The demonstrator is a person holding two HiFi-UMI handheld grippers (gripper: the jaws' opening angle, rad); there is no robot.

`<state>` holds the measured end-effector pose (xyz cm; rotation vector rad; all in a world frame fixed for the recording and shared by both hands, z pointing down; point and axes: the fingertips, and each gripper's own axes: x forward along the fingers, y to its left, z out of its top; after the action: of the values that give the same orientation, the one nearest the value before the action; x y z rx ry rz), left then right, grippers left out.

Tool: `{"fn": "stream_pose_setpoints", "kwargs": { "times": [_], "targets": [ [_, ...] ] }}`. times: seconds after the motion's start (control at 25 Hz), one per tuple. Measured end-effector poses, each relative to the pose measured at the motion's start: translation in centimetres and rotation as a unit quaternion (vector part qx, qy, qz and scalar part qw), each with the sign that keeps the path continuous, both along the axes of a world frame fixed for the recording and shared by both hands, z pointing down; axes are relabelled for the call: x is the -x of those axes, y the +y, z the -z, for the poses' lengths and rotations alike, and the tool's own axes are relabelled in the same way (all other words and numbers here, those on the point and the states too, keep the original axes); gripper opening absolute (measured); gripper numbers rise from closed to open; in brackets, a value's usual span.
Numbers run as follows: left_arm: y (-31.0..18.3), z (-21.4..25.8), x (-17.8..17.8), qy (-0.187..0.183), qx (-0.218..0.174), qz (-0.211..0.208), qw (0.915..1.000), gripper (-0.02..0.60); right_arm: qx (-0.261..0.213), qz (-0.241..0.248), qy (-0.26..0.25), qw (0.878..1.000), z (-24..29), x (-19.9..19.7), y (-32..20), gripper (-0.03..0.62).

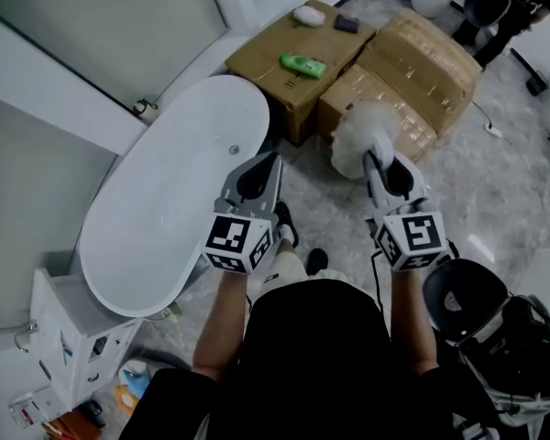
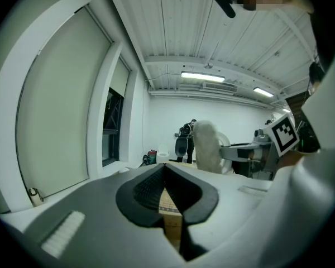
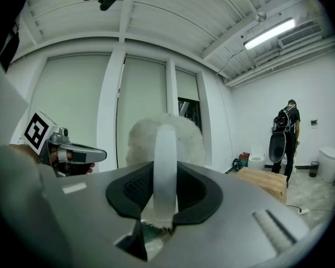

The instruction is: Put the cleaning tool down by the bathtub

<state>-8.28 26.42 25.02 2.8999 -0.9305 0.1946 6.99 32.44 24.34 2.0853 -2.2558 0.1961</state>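
The cleaning tool (image 1: 356,141) is a fluffy white duster head on a pale handle (image 3: 165,149). My right gripper (image 1: 376,160) is shut on that handle, and the fluffy head (image 3: 138,143) stands up just past the jaws. It hangs above the floor in front of the cardboard boxes, to the right of the white oval bathtub (image 1: 170,204). My left gripper (image 1: 274,159) hovers beside the tub's right rim. In the left gripper view its jaws (image 2: 165,166) meet with nothing between them, and the duster (image 2: 206,147) shows to the right.
Two cardboard boxes (image 1: 293,67) (image 1: 422,67) stand beyond the grippers, with a green bottle (image 1: 302,64) on the left one. A white cabinet (image 1: 73,333) stands at the tub's near end. Dark gear (image 1: 481,314) lies at lower right. A person (image 3: 283,133) stands at the far wall.
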Motion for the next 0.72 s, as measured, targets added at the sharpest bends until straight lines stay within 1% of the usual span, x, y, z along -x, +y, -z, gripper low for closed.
{"fn": "stream_pose_setpoints", "kwargs": {
  "times": [0.44, 0.72],
  "targets": [
    [-4.2, -1.2, -0.7, 0.002, 0.012, 0.001, 0.9999, -0.002, 0.01, 0.001, -0.001, 1.0, -0.8, -0.6, -3.4, 0.094],
    [-9.5, -1.6, -1.8, 0.003, 0.02, 0.003, 0.9998, -0.002, 0.023, -0.001, 0.0, 1.0, -1.3, -1.9, -8.4, 0.094]
  ]
}}
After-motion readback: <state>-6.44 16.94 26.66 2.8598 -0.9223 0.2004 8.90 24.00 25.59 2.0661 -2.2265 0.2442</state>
